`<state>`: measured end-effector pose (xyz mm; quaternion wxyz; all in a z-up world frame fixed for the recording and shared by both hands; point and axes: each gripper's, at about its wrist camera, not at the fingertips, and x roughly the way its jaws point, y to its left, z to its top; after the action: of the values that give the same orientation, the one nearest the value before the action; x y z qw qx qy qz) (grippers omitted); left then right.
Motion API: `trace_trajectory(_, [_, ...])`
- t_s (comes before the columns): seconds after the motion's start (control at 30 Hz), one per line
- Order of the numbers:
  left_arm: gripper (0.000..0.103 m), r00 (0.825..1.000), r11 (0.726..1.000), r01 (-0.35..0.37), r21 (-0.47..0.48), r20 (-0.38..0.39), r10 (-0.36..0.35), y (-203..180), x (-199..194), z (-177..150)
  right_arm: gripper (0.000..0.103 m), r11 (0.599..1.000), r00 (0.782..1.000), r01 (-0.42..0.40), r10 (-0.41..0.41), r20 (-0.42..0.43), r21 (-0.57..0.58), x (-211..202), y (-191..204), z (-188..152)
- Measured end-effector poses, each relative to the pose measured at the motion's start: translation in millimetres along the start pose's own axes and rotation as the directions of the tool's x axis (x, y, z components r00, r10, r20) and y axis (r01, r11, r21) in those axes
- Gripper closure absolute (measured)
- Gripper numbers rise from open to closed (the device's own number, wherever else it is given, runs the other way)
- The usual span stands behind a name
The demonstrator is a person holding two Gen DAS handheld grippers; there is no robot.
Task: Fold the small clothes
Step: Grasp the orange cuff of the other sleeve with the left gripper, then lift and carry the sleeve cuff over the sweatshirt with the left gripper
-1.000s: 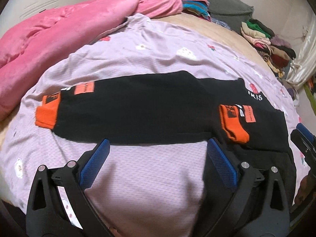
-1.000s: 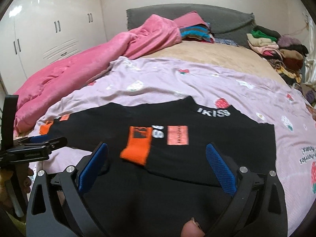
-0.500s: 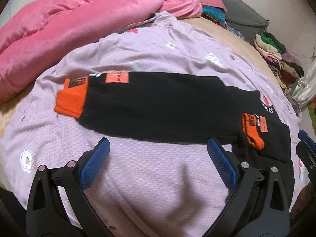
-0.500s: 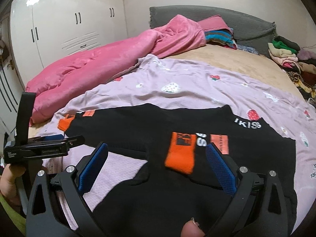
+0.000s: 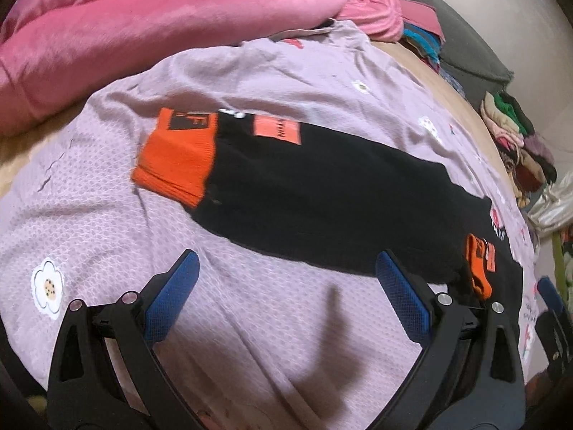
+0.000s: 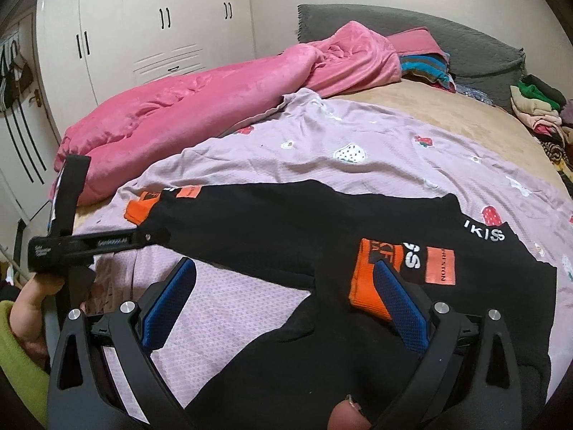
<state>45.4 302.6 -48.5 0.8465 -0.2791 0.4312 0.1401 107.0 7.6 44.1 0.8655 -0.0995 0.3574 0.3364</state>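
Note:
A black sweater [image 5: 322,186] with orange cuffs lies flat on a lilac sheet [image 5: 107,233] on the bed. Its left sleeve stretches out, ending in an orange cuff [image 5: 175,157]. The other sleeve is folded over the body, its orange cuff [image 6: 369,279] near the "IKISS" collar. My left gripper [image 5: 286,294] is open and empty, over the sheet just in front of the stretched sleeve. My right gripper [image 6: 286,297] is open and empty over the sweater's hem, its right finger beside the folded cuff. The left gripper also shows in the right wrist view [image 6: 107,242].
A pink blanket [image 6: 200,107] lies along the bed's far left side. Stacked clothes [image 6: 537,107] sit at the far right, a grey cushion [image 6: 465,50] at the head. White wardrobes [image 6: 143,28] stand beyond the bed.
My left gripper has moved left toward the stretched sleeve's orange cuff, which now looks larger. My right gripper has turned left. Both stayed open; the sweater has not moved.

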Motion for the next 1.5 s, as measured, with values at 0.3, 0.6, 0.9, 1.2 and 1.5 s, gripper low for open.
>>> trace_trajectory(0.3, [0.011, 0.999, 0.994, -0.015, -0.112, 0.029, 0.018, 36, 16, 16, 0.004, 0.999, 1.000, 0.016, -0.015, -0.024, 0.051, 9, -16, -7])
trace_trajectory(0.6, [0.059, 0.989, 0.980, -0.111, -0.163, 0.080, 0.125, 53, 24, 47, 0.004, 0.995, 0.999, 0.040, -0.038, -0.021, 0.093, 4, -36, -11])
trace_trajectory(0.9, [0.098, 0.981, 0.994, -0.002, -0.109, 0.191, 0.023, 29, -27, 54, 0.004, 0.989, 0.999, 0.051, -0.052, 0.000, 0.137, -7, -55, -12])
trace_trajectory(1.2, [0.098, 0.958, 0.997, 0.064, 0.037, 0.279, -0.072, -45, -78, 60, 0.004, 0.974, 0.994, 0.078, -0.092, 0.057, 0.213, -39, -92, -17])
trace_trajectory(1.5, [0.098, 0.946, 0.979, 0.116, 0.167, 0.282, -0.160, -124, -96, 58, 0.004, 0.944, 0.986, 0.100, -0.137, 0.099, 0.314, -75, -139, -35])
